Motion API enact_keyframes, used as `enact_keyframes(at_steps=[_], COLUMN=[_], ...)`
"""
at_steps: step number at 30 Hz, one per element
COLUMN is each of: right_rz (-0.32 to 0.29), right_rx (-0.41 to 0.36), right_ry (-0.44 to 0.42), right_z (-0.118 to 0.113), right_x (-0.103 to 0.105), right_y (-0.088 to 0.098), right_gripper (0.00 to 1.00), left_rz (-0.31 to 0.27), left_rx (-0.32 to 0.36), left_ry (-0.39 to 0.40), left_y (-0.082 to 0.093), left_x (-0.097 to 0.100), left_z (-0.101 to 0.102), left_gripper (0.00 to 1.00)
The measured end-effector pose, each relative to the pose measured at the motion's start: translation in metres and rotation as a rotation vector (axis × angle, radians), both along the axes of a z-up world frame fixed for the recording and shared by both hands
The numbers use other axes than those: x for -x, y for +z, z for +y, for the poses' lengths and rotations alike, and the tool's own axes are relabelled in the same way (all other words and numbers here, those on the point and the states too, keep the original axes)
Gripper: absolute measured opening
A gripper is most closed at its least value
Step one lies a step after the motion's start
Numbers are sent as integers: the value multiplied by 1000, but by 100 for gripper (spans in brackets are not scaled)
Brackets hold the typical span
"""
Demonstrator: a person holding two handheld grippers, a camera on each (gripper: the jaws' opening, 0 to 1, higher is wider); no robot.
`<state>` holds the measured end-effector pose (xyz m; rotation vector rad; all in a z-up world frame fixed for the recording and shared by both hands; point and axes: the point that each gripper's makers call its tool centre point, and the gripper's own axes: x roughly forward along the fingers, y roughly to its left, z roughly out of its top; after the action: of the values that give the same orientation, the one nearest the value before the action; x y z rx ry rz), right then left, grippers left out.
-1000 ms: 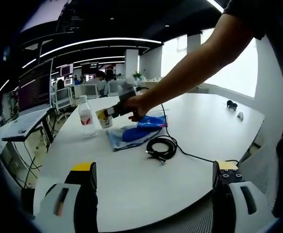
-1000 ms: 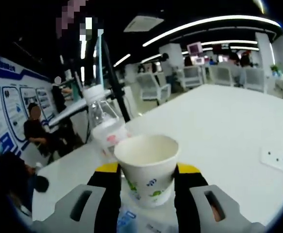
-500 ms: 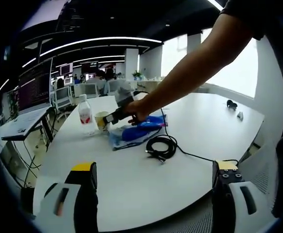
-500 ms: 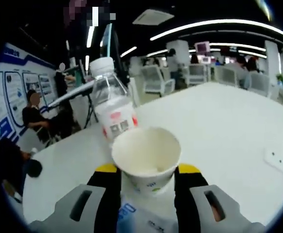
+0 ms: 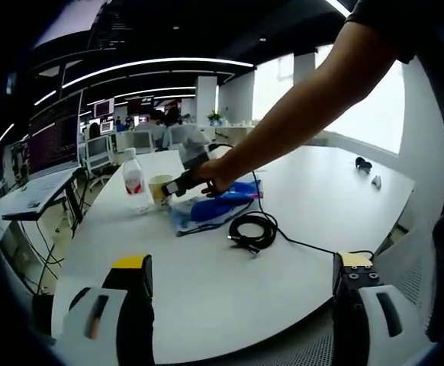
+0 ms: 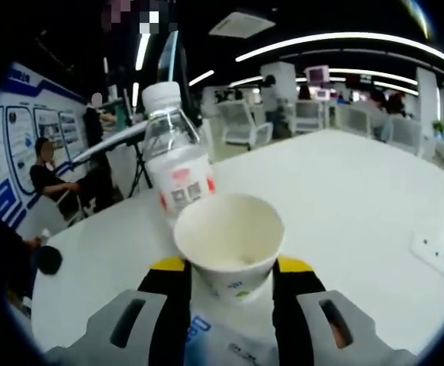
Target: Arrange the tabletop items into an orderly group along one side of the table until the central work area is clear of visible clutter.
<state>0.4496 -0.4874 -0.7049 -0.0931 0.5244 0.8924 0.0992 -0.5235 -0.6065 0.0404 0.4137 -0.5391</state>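
Right gripper (image 6: 230, 286) fingers (image 6: 168, 305): closed on upright paper cup (image 6: 228, 242), water bottle (image 6: 178, 171) just beyond, near table (image 6: 359, 191) edge; left gripper (image 5: 241, 293): jaws wide, empty, well back.

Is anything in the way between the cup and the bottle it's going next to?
Nothing visible. The right tool holds the paper cup close in front of the water bottle, with no object between them. The blue bag and black cable lie off to the side.

Left view watches from afar; right sits close; both show the bottle (image 5: 133, 182)
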Motion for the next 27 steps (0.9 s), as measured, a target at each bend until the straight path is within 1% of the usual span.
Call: enact_keyframes(at_steps=[6,11,15,18,19,22,27], right_rz=[2,23,36,64,59,50,54], right_rx=[13,38,36,56,56,51,51], right_ry=[7,6,6,19,19,16,11], right_z=[-1,-3,-2,-5,-5,-5,-8], right_x=[1,2,3,6,6,6,9], right_y=[-2,-7,-10,-19,-21,-18,-17], right_gripper=[37,36,36,35,35,35,36], left_rz=[0,-2,2,6,4,6,6], left_rx=[-2,5,-2,-10,-10,-10,-11], left_ry=[-2,-1,-5,-8,-6,-3,-9], left_y=[0,1,-1,-2,-2,-2,-2], left_x=[0,-1,0,0,-1,-1,0], left_z=[0,0,0,0,0,0,-1], left_gripper=[97,97,97,97,97,97,97])
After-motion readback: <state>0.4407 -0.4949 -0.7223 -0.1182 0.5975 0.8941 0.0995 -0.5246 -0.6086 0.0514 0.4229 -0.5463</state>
